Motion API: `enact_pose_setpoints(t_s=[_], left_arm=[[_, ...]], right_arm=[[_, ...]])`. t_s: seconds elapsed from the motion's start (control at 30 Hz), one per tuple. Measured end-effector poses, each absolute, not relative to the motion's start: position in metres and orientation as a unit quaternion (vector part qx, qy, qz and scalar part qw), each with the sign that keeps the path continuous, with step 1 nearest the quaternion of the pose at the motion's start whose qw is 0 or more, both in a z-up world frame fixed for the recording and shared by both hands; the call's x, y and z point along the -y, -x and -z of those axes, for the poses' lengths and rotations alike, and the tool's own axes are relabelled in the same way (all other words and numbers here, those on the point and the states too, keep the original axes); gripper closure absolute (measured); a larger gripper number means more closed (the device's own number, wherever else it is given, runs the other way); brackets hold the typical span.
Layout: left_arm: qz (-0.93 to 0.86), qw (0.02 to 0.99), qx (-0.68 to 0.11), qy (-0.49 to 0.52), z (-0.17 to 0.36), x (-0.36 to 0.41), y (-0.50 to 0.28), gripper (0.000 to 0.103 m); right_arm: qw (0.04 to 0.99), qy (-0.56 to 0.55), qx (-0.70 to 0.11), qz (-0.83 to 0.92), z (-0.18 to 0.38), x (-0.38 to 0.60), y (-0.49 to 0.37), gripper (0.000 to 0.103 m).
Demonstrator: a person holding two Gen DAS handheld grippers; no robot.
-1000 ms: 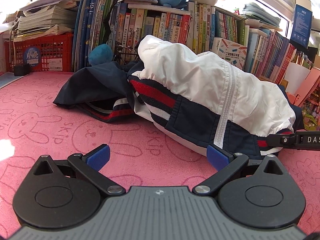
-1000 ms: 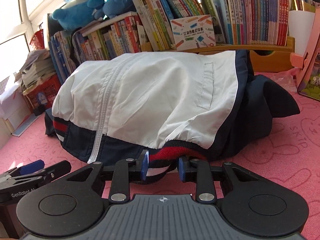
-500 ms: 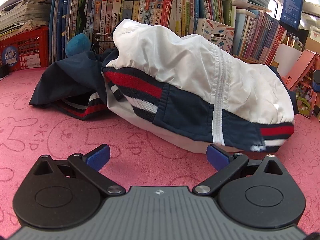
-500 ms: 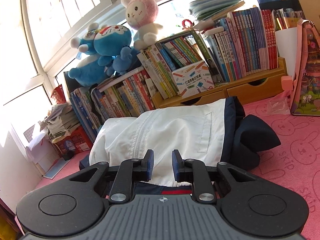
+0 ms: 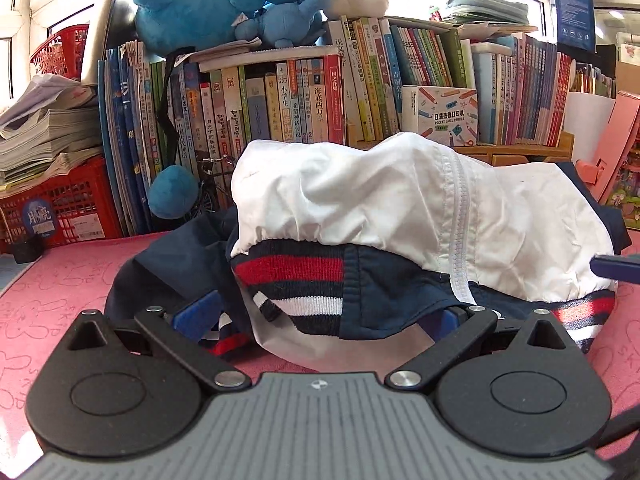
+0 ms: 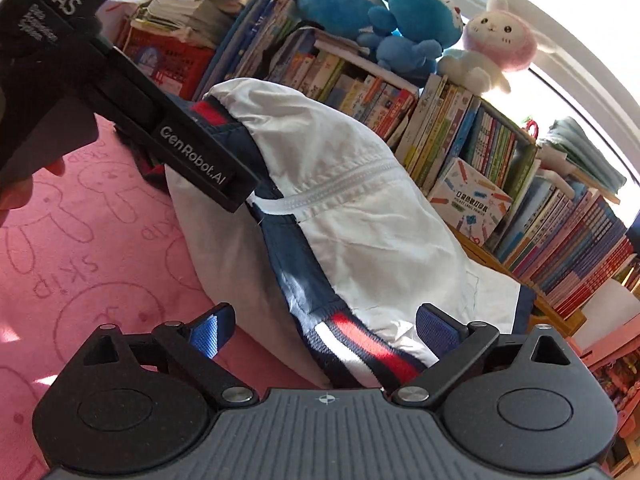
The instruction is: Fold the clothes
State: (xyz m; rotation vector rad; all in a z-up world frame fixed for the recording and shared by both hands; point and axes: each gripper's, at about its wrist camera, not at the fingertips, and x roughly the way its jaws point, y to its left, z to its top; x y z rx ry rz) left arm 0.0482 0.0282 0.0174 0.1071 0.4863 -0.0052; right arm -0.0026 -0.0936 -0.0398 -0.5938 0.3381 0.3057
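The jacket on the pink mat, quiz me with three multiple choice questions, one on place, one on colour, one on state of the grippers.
1. The jacket lies in front of:
A. a row of books
B. a sink
C. a fridge

2. Its striped hem band is:
A. green and yellow
B. red, white and navy
C. all black

3. The left gripper and right gripper are:
A. both shut
B. one shut
C. both open

Answers:
1 A, books stand behind it.
2 B, the stripes show clearly.
3 C, each has fingers spread around the hem.
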Motion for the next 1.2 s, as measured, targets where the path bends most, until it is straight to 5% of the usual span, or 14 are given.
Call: enact_pose_setpoints(t_s=[0.03,0.1,0.57,0.77,0.97,1.0,1.03,1.1,1.2], left_arm=[[-0.001,0.97,-0.236,-0.064,-0.017,-0.028,-0.044,0.0],[-0.004,0.97,-0.229,-0.083,-0.013,-0.027,-0.039,0.0],[-0.048,0.98,-0.178,-0.071,-0.021,-0.012,-0.048,0.0],[-0.131,0.986,-0.1,-0.034,-0.057,-0.043,-0.028,0.0],[-0.102,0.987,-0.117,-0.038,-0.058,-0.063,-0.02,0.0],[-0.1,0.986,-0.124,-0.057,-0.052,-0.059,-0.021,0.0],[-0.106,0.983,-0.13,-0.079,-0.046,-0.054,-0.021,0.0],[-0.121,0.976,-0.141,-0.112,-0.037,-0.046,-0.025,0.0],[-0.127,0.973,-0.145,-0.123,-0.034,-0.041,-0.021,0.0]], right_arm=[[0.936,0.276,-0.161,-0.145,0.036,0.094,-0.002,0.046],[0.949,0.228,-0.164,-0.142,0.024,0.102,-0.01,0.091],[0.989,0.101,-0.063,-0.086,-0.051,0.193,0.041,0.091],[0.992,0.081,-0.094,-0.023,-0.03,0.229,0.033,0.091],[0.983,0.02,-0.142,-0.117,-0.009,0.242,0.038,0.088],[0.978,0.038,-0.144,-0.143,-0.004,0.232,0.042,0.078],[0.974,0.067,-0.145,-0.159,0.003,0.218,0.047,0.052],[0.964,0.135,-0.142,-0.181,0.017,0.185,0.054,0.017],[0.935,0.241,-0.15,-0.212,0.041,0.126,0.051,0.015]])
